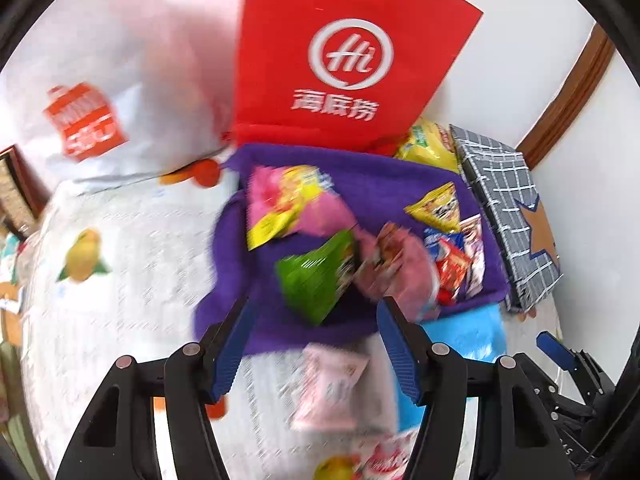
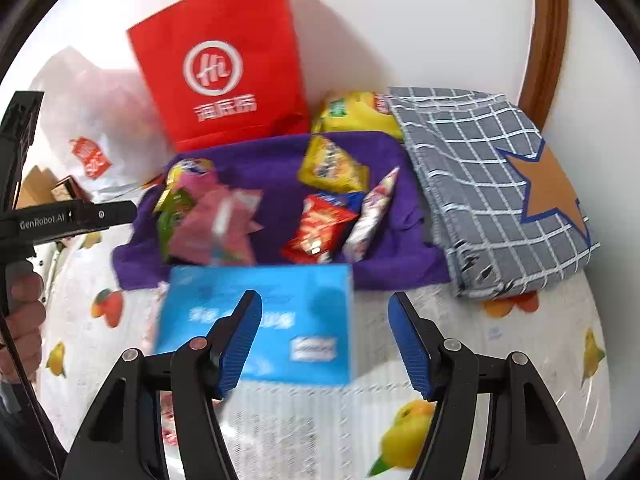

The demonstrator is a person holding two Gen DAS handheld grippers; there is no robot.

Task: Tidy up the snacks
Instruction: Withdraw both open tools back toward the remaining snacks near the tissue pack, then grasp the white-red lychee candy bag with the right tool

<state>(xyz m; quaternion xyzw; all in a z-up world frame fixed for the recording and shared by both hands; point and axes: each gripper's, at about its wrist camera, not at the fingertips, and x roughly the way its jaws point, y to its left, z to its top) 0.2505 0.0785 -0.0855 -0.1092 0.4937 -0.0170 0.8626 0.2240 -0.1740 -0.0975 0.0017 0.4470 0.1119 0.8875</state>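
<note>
A purple fabric bin [image 1: 360, 178] [image 2: 260, 168] holds several snack packets: a green one [image 1: 316, 276], a pink and yellow one [image 1: 280, 200], a yellow one [image 2: 334, 164] and a red one [image 2: 316, 228]. My left gripper [image 1: 316, 322] hovers open over the bin's near edge, nothing between its pads. A pale pink packet [image 1: 332, 384] lies on the cloth just below it. My right gripper [image 2: 324, 304] is open above a light blue box [image 2: 280, 320] in front of the bin. Its left finger overlaps the box and its right finger is past the box's edge.
A red paper bag [image 1: 340, 60] and a white plastic bag [image 1: 100, 100] stand behind the bin against the wall. A grey checked fabric box [image 2: 500, 184] with a star sits to the right, a yellow chip bag [image 2: 356, 116] behind. A fruit-print tablecloth [image 2: 500, 360] covers the table.
</note>
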